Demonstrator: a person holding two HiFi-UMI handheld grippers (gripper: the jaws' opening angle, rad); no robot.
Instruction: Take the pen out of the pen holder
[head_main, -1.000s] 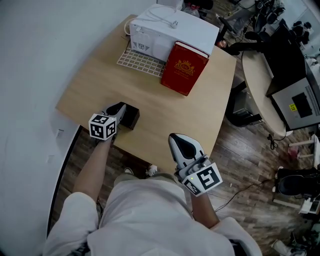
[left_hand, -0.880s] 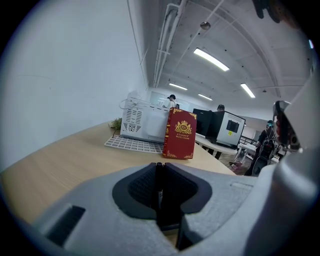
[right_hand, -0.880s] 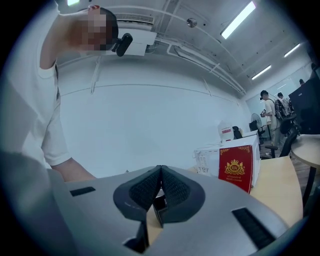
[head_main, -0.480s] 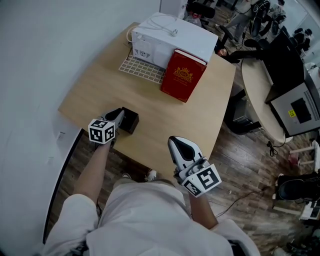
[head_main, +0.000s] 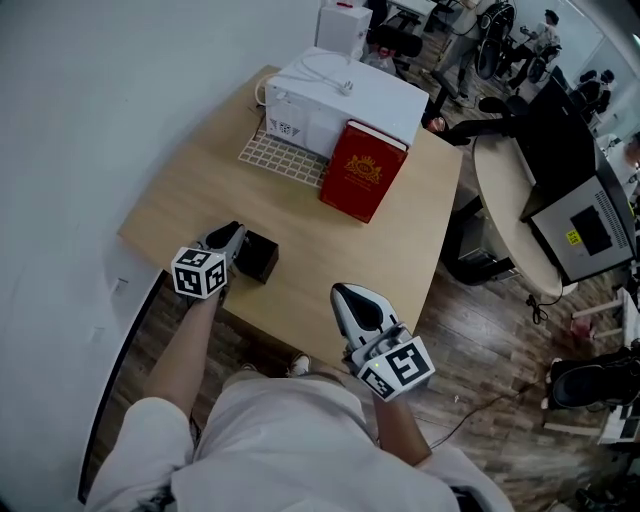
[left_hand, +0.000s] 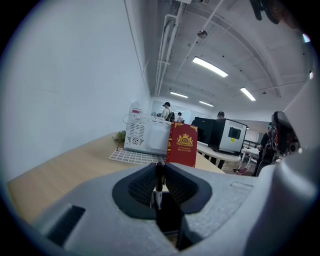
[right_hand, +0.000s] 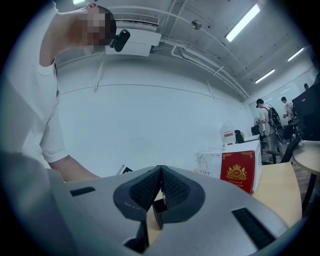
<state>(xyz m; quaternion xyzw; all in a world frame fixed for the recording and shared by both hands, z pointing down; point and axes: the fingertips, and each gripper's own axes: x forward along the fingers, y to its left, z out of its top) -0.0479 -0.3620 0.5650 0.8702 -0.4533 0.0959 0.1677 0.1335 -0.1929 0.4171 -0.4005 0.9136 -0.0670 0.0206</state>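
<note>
White wall (head_main: 90, 120), wood-plank floor (head_main: 480, 330), light wooden table (head_main: 200, 190), round side table (head_main: 500, 190), ceiling strip lights (left_hand: 210, 66).

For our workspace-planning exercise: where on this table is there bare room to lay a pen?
Bare wood: between the red book and the near edge, right of the pen holder; also along the wall side before the grid mat. Crowded: the far end, around the white appliance.
</note>
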